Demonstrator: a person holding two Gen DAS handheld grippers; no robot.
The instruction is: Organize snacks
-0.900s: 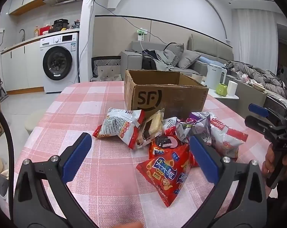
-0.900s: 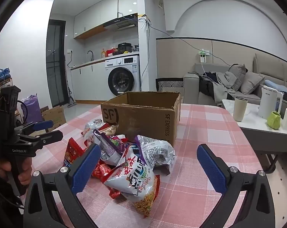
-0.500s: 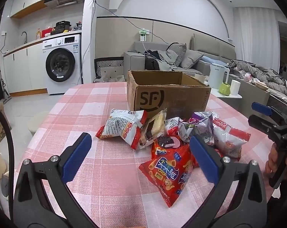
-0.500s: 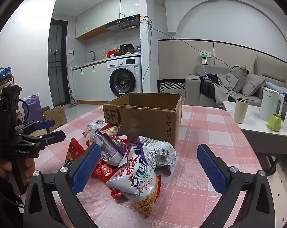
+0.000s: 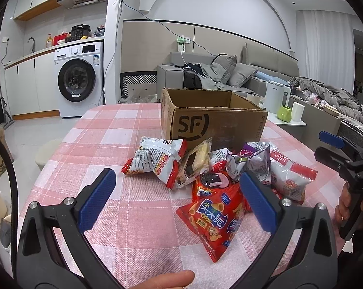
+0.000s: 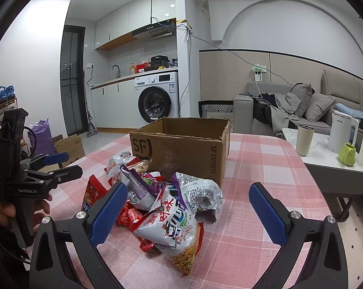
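Observation:
An open cardboard box [image 5: 212, 122] [image 6: 186, 149] stands on the pink checked tablecloth [image 5: 104, 144]. In front of it lies a heap of snack bags: a red crisp bag [image 5: 217, 219], a white and red bag [image 5: 157, 161], a purple bag [image 5: 248, 161], and a white noodle-snack bag [image 6: 174, 226]. My left gripper [image 5: 179, 202] is open, hovering short of the heap with nothing between its blue pads. My right gripper [image 6: 188, 212] is open too, held above the near side of the heap. Each gripper shows at the edge of the other's view, in a hand.
A low side table [image 6: 325, 154] to the right carries a kettle [image 6: 340, 132], a beige cup [image 6: 304, 139] and a green mug [image 6: 347, 154]. A sofa [image 5: 229, 74] and washing machine [image 5: 78, 79] stand beyond the table. A fingertip [image 5: 169, 279] shows at the bottom.
Both views have shifted slightly; the box and snack heap sit a little further right in each. Both grippers stay open and no snack has moved.

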